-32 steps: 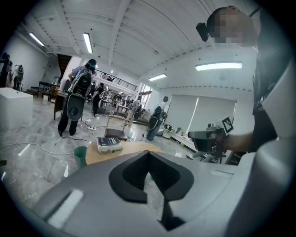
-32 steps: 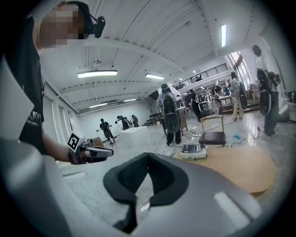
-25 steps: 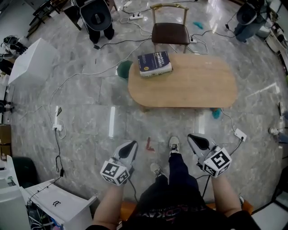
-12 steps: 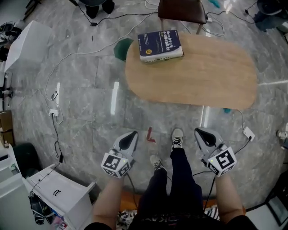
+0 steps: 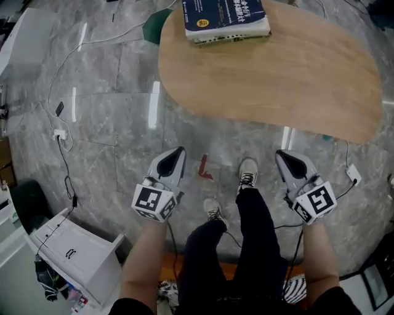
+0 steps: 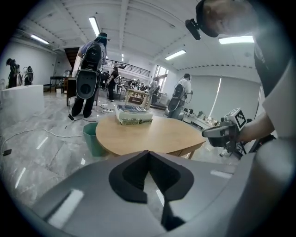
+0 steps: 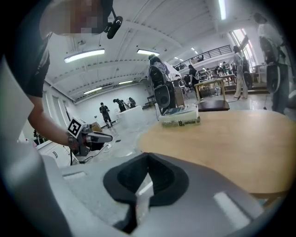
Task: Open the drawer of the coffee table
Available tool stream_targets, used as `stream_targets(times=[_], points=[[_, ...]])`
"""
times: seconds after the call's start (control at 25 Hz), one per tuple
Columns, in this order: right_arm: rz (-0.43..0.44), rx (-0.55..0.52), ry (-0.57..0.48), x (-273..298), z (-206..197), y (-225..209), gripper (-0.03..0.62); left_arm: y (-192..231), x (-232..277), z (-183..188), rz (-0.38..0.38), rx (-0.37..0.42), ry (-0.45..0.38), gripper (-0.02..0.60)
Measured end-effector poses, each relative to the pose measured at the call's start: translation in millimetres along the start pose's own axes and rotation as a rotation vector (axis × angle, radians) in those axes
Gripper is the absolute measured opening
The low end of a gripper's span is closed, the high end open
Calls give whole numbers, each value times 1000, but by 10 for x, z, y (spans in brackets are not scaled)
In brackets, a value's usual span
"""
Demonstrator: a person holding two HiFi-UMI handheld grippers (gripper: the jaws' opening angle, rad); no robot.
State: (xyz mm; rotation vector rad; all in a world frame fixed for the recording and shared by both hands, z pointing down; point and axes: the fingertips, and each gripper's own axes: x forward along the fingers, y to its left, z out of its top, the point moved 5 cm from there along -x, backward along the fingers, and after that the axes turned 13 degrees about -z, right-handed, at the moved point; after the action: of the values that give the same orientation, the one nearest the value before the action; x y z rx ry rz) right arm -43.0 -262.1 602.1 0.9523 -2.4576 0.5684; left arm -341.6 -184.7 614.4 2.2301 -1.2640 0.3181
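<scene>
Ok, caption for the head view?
Person's left hand-held gripper and right hand-held gripper, both shut, short of the coffee table bearing a book.

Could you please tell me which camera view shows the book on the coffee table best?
The head view: the dark blue book lies large, cover up, on the coffee table, though the top edge crops it. Both gripper views show the book only small and side-on, across the tabletop.

We stand on a glossy grey marble floor point(image 5: 111, 123) that mirrors the lamps in pale streaks. At the left a white power strip point(image 5: 60, 133) lies with its cable, and a white cabinet point(image 5: 77, 252) sits at the near left. Far off, long ceiling lamps point(image 6: 95, 25) and bright windows point(image 6: 160, 73) light a white hall.
</scene>
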Motion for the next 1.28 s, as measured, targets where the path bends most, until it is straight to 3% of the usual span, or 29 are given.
stream_targets(times=[0.4,0.68,0.8,1.0,1.28], points=[[-36,-67,-76,536,-863,-170,2,609,575,-771,-17,82,-72,11],[-79,-130,-161,892,-1399,-417,2,1095,871,-1197,28,163,-157,22],[-97,-151,-190,1031,-1572,-504,2,1304,970,-1302,33,196,-185,60],[-111,-130,-248,1150,-1798,-613,2,1496,1115,-1330,24,256,-231,181],[-112,-123,-295,990,-1945,-585,3,1504,1370,-1288,-45,313,-231,261]])
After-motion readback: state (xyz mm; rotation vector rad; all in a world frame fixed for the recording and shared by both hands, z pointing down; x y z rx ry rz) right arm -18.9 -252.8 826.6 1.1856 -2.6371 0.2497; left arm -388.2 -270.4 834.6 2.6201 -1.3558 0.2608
